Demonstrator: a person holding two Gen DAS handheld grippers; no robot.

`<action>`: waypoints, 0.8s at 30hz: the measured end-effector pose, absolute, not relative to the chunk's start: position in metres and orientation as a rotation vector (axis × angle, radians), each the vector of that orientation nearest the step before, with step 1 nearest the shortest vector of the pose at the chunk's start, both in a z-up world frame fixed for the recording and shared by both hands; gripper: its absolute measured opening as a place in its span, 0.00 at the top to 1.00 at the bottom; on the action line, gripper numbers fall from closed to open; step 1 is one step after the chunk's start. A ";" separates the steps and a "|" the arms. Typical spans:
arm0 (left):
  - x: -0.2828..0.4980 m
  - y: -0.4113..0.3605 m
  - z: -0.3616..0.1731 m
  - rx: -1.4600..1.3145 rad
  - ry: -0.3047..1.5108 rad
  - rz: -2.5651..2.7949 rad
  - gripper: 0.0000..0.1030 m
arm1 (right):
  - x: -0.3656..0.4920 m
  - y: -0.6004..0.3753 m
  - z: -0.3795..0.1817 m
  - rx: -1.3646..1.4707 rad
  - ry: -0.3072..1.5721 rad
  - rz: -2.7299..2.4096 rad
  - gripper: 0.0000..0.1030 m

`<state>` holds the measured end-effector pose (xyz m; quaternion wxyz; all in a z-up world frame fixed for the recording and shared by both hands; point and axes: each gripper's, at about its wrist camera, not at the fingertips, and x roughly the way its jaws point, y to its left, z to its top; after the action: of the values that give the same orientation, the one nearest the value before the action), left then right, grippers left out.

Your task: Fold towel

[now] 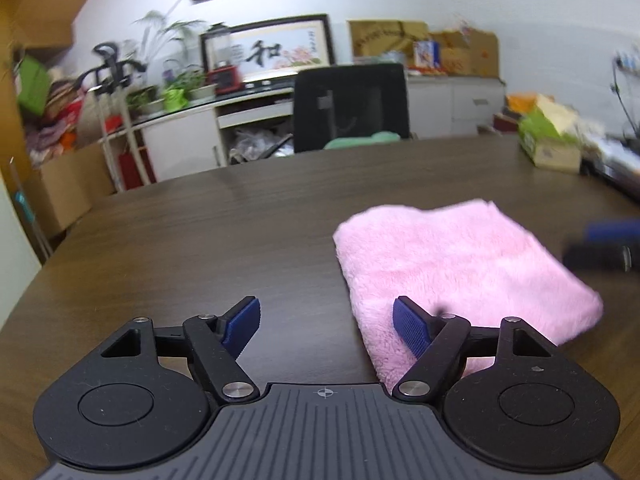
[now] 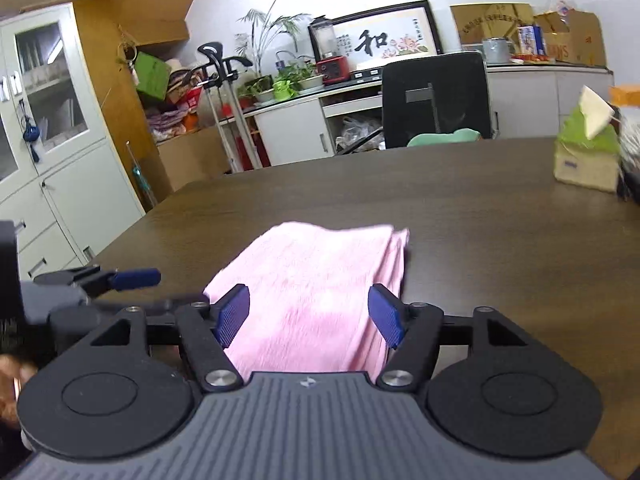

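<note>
A pink fluffy towel (image 1: 460, 264) lies folded in layers on the dark wooden table (image 1: 200, 240). My left gripper (image 1: 326, 326) is open and empty at the towel's left near edge, its right finger over the towel. In the right wrist view the towel (image 2: 316, 280) lies straight ahead, stacked edges showing at its far right corner. My right gripper (image 2: 308, 316) is open and empty just above the towel's near end. The right gripper shows blurred in the left wrist view (image 1: 604, 246). The left gripper shows at the left of the right wrist view (image 2: 120, 280).
A tissue box (image 2: 586, 152) stands at the table's far right, also in the left wrist view (image 1: 550, 146). A black office chair (image 2: 436, 100) stands behind the far table edge. Cabinets (image 2: 60, 140), plants and boxes line the room's walls.
</note>
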<state>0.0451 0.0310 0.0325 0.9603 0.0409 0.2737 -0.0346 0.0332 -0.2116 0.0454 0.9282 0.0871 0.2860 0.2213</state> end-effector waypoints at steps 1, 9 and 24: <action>0.040 0.033 0.035 0.065 0.546 -0.075 0.26 | 0.028 -0.210 0.044 0.166 0.590 0.453 0.34; -0.012 0.027 0.031 0.004 0.506 -0.081 0.14 | -0.004 -0.202 0.037 0.073 0.619 0.414 0.27; -0.013 0.009 0.016 -0.016 0.598 -0.077 0.14 | -0.010 -0.178 0.031 -0.038 0.694 0.278 0.22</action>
<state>-0.0130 0.0090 0.0161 0.9549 -0.0080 0.2944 -0.0380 -0.0101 -0.1779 0.0306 0.9308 -0.0184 0.3389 0.1357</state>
